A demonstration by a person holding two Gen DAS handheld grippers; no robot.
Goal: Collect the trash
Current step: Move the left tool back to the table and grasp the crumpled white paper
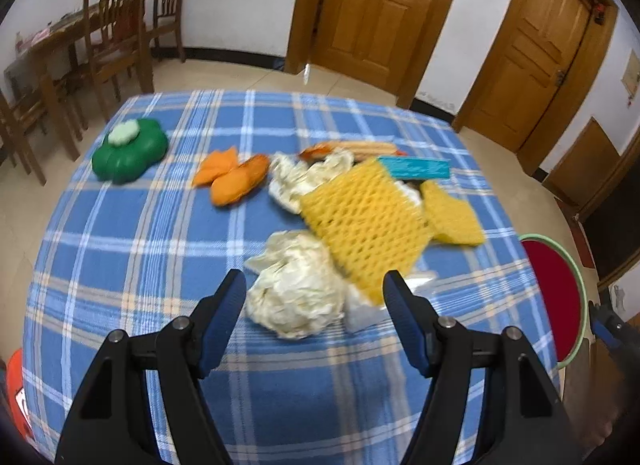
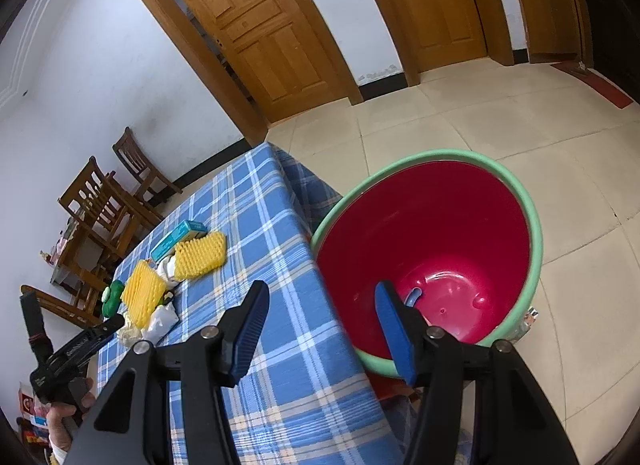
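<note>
Blurring softens the whole left wrist view, so the far items at the table's (image 1: pixel 132 265) back edge read only as an orange-and-tan wrapper (image 1: pixel 352 148) of uncertain kind; a white scrap (image 1: pixel 362 311) lies partly under the larger yellow foam net (image 1: pixel 360 221), its shape not clear; the bin (image 1: pixel 554 297) shows there only as a red sliver with a green rim past the table's right edge, cut off by the frame.

Trash lies in a cluster toward the table's middle and right side: a crumpled cream paper wad (image 1: pixel 296 289) nearest the front, a second crumpled paper (image 1: pixel 304 179) behind it, orange peels (image 1: pixel 234 177) to the left of that, a smaller yellow foam net (image 1: pixel 452 213) and a teal box (image 1: pixel 416 167) toward the right edge; a green flower-shaped container (image 1: pixel 130 155) sits apart near the back left corner.

The left gripper (image 1: pixel 316 289) tilts down over the front of the table, jaws apart and empty, the paper wad seen between the fingertips but not touched; in the right wrist view the person's hand (image 2: pixel 66 413) holding it is cut off at the lower left corner.

The right gripper (image 2: pixel 322 297) points down across the table's right edge toward the bin (image 2: pixel 532 225), jaws apart, nothing between them; a pale blue item (image 2: pixel 414 296) on the bin's red floor is half hidden behind the right finger and cannot be identified.
</note>
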